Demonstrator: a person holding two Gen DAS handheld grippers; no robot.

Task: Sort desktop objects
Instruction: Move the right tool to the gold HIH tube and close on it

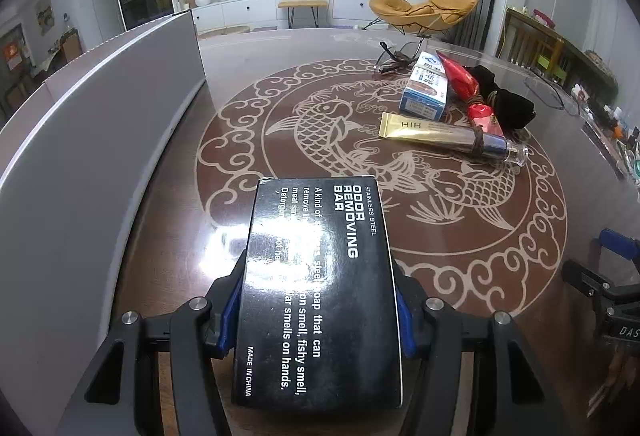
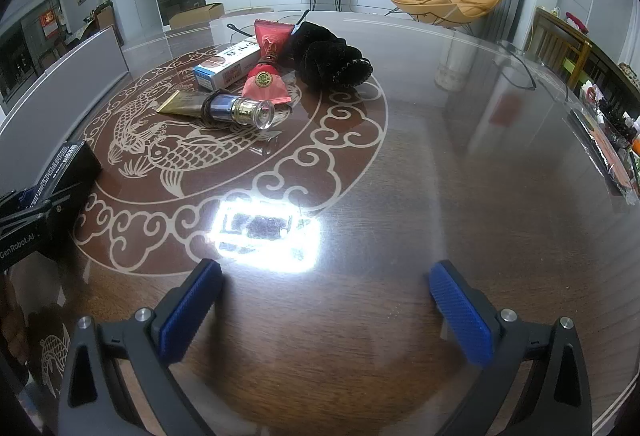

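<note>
Black box marked "Odor Removing Bar" found clamped across its 2 long sides by left gripper, lengthwise along the fingers and raised above table; blue pads pressed flat on both edges, judged a firm side grip suited to carrying toward grey bin standing just left. Right gripper noted spread wide, nothing between its pads, poised low over bare tabletop; judged ready for the next pick.

Remaining items found clustered at far right of the fish medallion, touching or overlapping, apparently awaiting sorting. Counted: 1 white-and-blue carton, 1 gold tube with clear cap, lying on its side, 1 red tube, 1 red sachet, 1 black velvet pouch, 1 pair of spectacles behind the carton. Total seen: 7 objects, 1 in hand, 6 on the table. Bin contents hidden by its wall.
</note>
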